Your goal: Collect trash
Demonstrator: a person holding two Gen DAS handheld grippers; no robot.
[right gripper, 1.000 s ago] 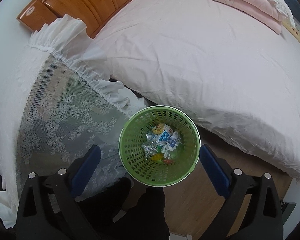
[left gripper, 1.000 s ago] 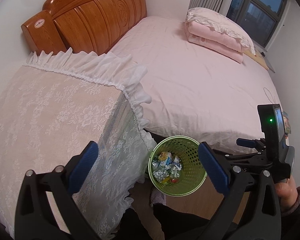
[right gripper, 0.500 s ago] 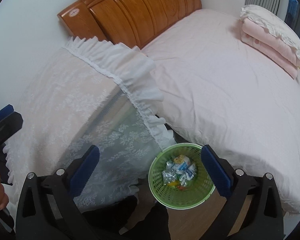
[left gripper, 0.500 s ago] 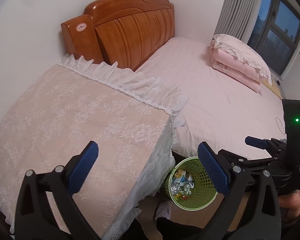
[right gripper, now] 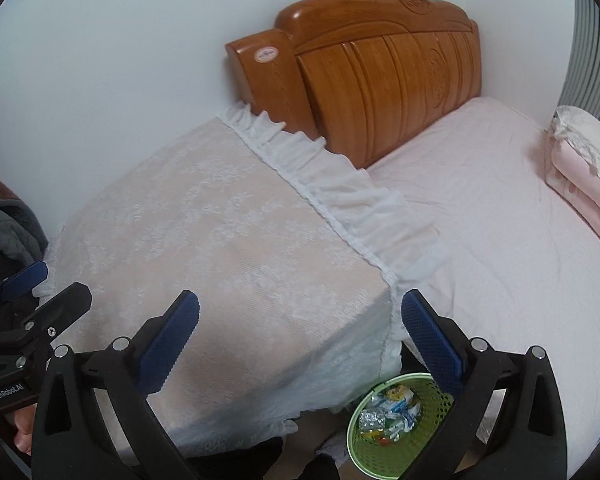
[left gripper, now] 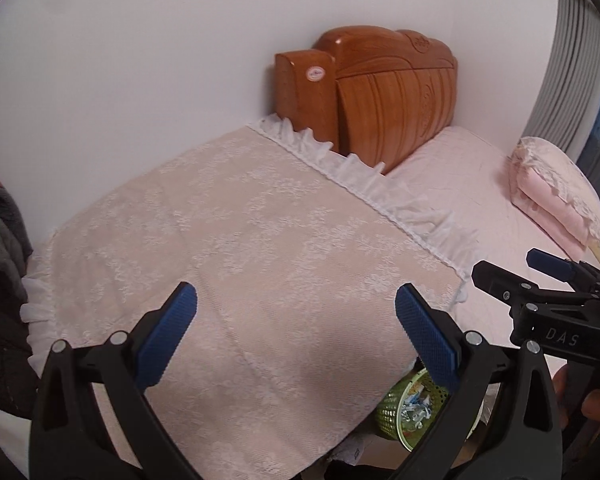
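Claws: our left claw (left gripper: 296, 320) and right claw (right gripper: 300, 326) both hang spread and empty over the lace-covered bench (right gripper: 228, 232).
Basket: green trash basket (right gripper: 396, 424) sits on the floor below, holding wrappers (right gripper: 392, 410), nearer our right claw.
Beyond: bed (right gripper: 500, 208), no trash visible.

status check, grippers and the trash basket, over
Left gripper open, empty. Right gripper open, empty. Green basket on floor between lace-covered table and bed, wrappers inside. No trash seen on the tabletop.

Crumpled wrappers (right gripper: 392, 412) were held in a green perforated plastic basket (right gripper: 374, 450), set between the lace-covered worktop (right gripper: 236, 240) and the pink-sheeted bed (right gripper: 520, 216).
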